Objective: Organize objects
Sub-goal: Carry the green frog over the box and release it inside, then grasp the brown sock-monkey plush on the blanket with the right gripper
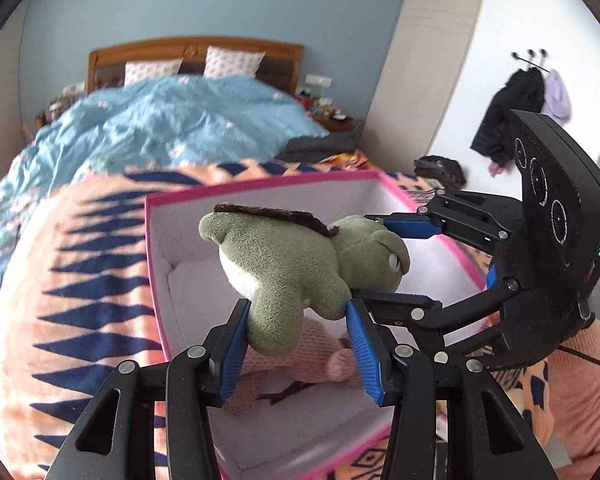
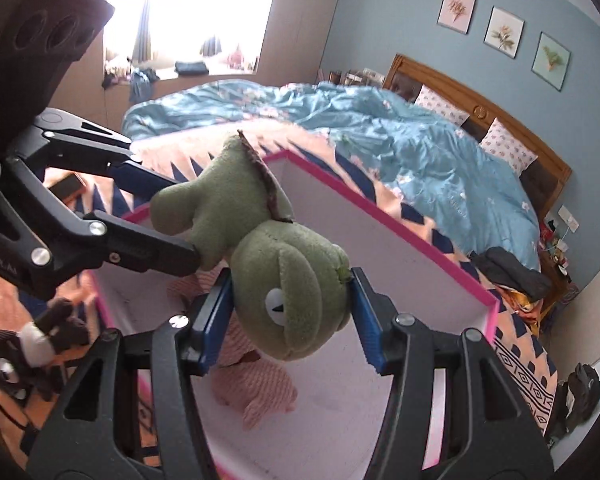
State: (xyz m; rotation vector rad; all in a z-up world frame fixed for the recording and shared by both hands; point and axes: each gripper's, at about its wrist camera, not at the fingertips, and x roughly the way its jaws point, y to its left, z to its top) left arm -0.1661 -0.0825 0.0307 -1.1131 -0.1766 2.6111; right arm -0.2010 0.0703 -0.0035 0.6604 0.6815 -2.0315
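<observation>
We hold a green plush turtle with a brown felt shell [image 1: 296, 264] in the air between both our grippers, directly above an open pink-rimmed box with a pale lining [image 1: 260, 190] that sits on the bed. Our left gripper [image 1: 300, 340] has its jaws clamped on one of the turtle's green limbs, the blue pads [image 1: 360, 344] pressing the soft fabric from both sides. Our right gripper [image 2: 290, 312] has its jaws clamped on the turtle's head, with the white eye facing that camera. In the left wrist view the right gripper reaches in from the right side; in the right wrist view the left gripper comes in from the left.

Down inside the box lies a pink knitted soft toy [image 2: 256, 388], resting on the box floor below the turtle. The box stands on an orange blanket with dark blue triangle patterns [image 1: 60, 280], next to a crumpled light blue duvet [image 1: 160, 124]. A dark brown and white plush toy [image 2: 32, 344] lies on the blanket just outside the box.
</observation>
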